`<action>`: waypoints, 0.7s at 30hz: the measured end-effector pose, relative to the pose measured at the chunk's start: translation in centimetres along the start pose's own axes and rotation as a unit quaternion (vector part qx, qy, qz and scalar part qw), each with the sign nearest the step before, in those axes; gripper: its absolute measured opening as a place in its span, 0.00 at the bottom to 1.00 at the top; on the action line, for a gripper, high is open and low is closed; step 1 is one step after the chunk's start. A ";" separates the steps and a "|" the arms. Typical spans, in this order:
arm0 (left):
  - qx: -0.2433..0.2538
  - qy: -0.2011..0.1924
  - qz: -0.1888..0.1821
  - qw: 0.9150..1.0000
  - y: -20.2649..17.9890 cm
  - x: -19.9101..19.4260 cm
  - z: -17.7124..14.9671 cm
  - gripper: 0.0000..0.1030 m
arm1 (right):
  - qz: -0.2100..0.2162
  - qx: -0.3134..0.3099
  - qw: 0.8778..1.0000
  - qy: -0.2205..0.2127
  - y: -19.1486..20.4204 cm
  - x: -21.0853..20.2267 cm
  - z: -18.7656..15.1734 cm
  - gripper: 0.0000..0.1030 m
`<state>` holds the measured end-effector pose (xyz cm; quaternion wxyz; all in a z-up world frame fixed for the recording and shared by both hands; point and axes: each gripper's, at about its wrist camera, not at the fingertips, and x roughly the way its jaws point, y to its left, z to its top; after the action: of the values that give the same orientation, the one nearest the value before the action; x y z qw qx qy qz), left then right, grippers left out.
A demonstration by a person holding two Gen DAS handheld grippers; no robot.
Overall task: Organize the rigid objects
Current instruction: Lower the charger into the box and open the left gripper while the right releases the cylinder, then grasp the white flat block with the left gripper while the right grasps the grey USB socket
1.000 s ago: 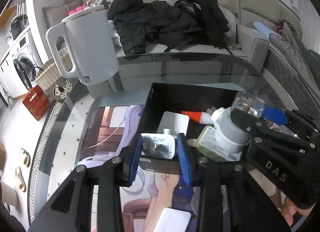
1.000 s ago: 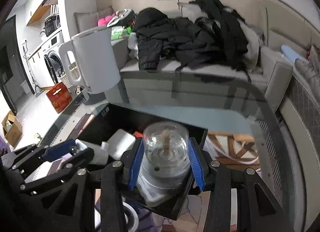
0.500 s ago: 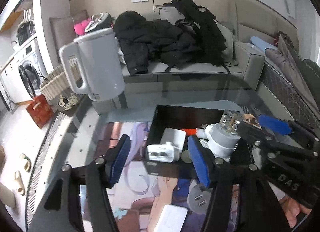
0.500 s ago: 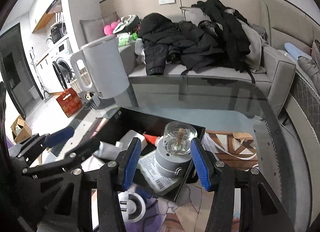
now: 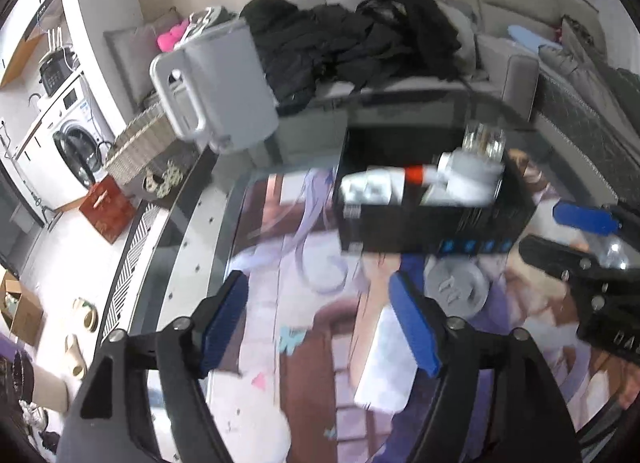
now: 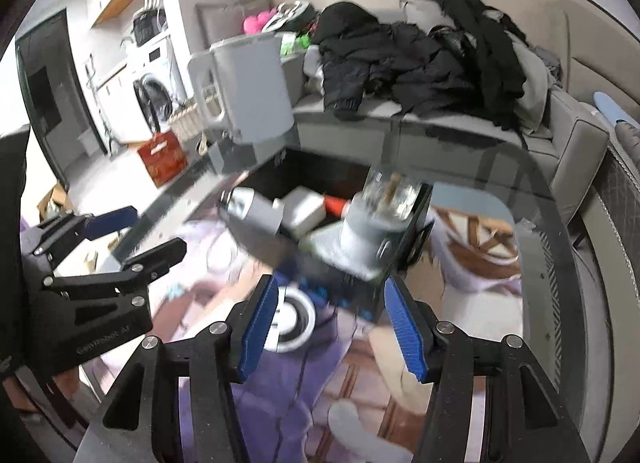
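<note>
While your left gripper [image 5: 320, 319] hangs over the table [image 5: 188, 263], its blue fingers [image 5: 222, 321] are spreading apart with nothing between them except the printed mat [image 5: 304, 343] below. Just beside the right-hand finger lies a flat white block [image 5: 384, 363], and a little beyond that fingertip sits a round grey plug [image 5: 456, 289]. Ahead of the fingers stands the black box [image 5: 432, 223]. Inside it you see a white adapter [image 5: 368, 187], a tube with an orange cap [image 5: 416, 173] and a grey cylinder topped by a clear glass jar [image 5: 482, 143].

Your right gripper [image 6: 332, 327] is also opening; its fingers [image 6: 404, 329] pinch nothing. The near corner of the black box [image 6: 360, 295] lies just beyond the fingertips, apart from the pads. The glass jar [image 6: 394, 191] stands in the box, ahead of the fingers, and a round white-and-black disc [image 6: 294, 319] lies on the mat just beside the left-hand finger.

Beyond the box, to the left of both pairs of fingers, a grey kettle [image 5: 224, 87] stands on the table. Farther out, dark clothes [image 6: 420, 59] are heaped on a sofa [image 6: 560, 143]. Both views are motion-blurred.
</note>
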<state>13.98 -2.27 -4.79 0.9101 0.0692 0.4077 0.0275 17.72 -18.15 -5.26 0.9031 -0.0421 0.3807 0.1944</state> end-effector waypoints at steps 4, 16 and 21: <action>0.016 0.022 0.003 1.000 -0.6 0.8 -1.7 0.73 | 0.001 -0.014 1.000 0.022 0.6 1.2 -1.1 0.55; 0.044 0.095 -0.022 0.994 -1.4 4.1 -4.3 0.74 | 0.004 -0.037 0.996 0.084 3.0 6.4 -1.4 0.67; 0.045 0.094 -0.030 0.994 -1.2 4.4 -4.1 0.73 | 0.004 -0.030 0.994 0.101 3.3 8.2 -1.2 0.69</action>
<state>13.87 -2.52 -10.92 0.8640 0.0947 0.4944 -0.0112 20.86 -12.77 -11.70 0.8576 -0.0873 0.4637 0.2046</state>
